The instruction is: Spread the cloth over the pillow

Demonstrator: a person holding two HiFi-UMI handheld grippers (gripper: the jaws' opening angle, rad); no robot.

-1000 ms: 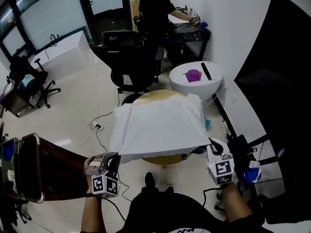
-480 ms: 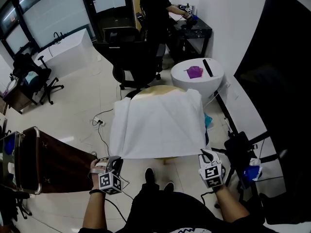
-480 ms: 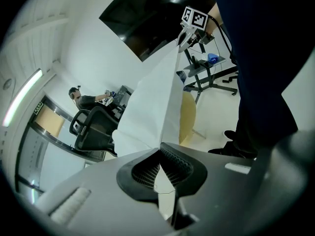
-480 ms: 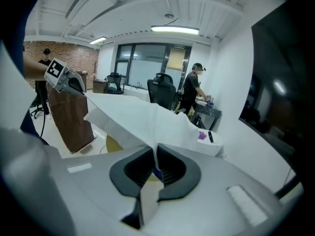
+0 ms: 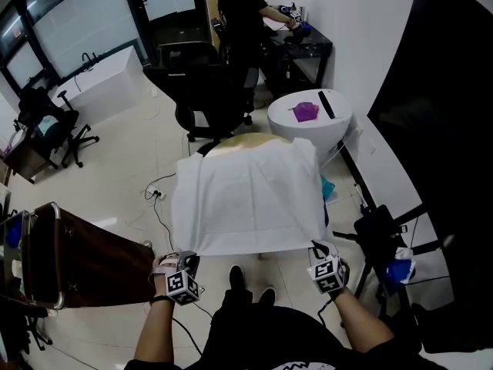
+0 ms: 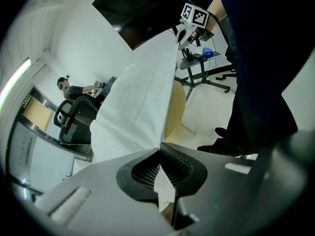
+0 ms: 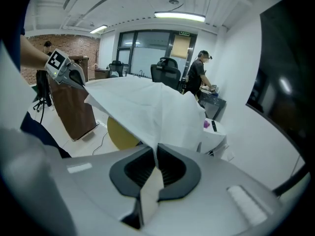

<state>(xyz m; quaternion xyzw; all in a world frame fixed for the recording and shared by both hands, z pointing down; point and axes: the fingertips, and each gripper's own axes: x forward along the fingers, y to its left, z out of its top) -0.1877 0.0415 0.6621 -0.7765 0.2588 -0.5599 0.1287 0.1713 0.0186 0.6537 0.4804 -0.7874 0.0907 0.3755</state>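
Nearest the wearer, on the pillow's (image 5: 245, 142) near side, the left gripper (image 5: 192, 259) and right gripper (image 5: 315, 247) each hold a near corner of the white cloth (image 5: 246, 199). The left fingers (image 6: 142, 172) and the right fingers (image 7: 172, 172) are pinched shut on the fabric. The cloth lies spread over the yellow pillow, whose far edge alone peeks out. A brown panel (image 5: 88, 257) stands to the pillow's left and a black stand (image 5: 377, 233) to its right, and a cable (image 5: 156, 201) trails on the floor beside it. Beyond the pillow are a round white worktop (image 5: 308, 122) and a black office chair (image 5: 202, 83), with a person (image 5: 239, 6) at a desk further off. Since a second ago both grippers have dropped, and the cloth's near edge has come down over the pillow's front.
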